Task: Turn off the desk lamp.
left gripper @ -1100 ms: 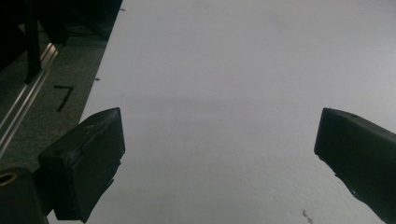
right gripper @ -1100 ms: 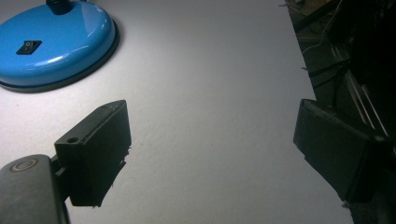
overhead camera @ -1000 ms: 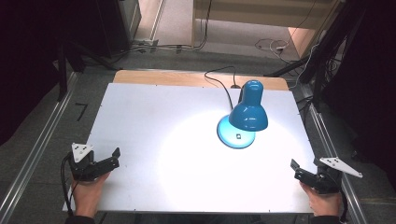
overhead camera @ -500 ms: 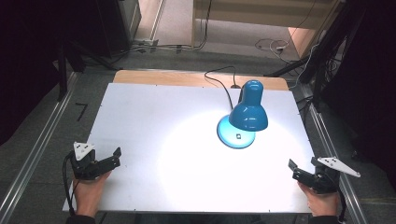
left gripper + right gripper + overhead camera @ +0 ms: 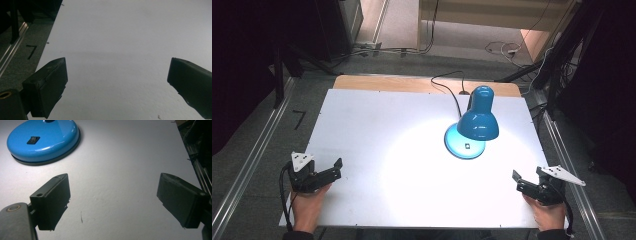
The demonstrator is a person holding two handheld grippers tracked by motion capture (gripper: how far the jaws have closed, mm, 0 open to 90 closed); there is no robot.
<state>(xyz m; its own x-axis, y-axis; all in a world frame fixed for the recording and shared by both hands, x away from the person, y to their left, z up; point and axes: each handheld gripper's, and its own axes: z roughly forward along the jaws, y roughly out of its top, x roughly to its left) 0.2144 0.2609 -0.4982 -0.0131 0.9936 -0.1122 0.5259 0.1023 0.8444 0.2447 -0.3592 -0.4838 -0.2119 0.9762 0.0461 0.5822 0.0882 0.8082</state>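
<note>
A blue desk lamp stands lit on the right half of the white table (image 5: pixel 377 125). Its shade (image 5: pixel 478 122) hangs over its round base (image 5: pixel 458 147) and throws a bright pool of light on the table's middle. The base (image 5: pixel 42 140) with its black switch (image 5: pixel 33 140) lies ahead and to the left in the right gripper view. My left gripper (image 5: pixel 332 170) rests at the table's front left corner, open, with bare table between its jaws (image 5: pixel 117 75). My right gripper (image 5: pixel 521 184) sits at the front right corner, also open and holding nothing (image 5: pixel 113 192).
The lamp's black cable (image 5: pixel 447 85) runs off the table's far edge over a wooden strip (image 5: pixel 387 82). Metal rails (image 5: pixel 257 150) flank the table on both sides. Dark floor (image 5: pixel 22 47) drops away past the table's left edge.
My right gripper has crept slightly to the left along the front edge. The left gripper and the lamp have stayed put.
</note>
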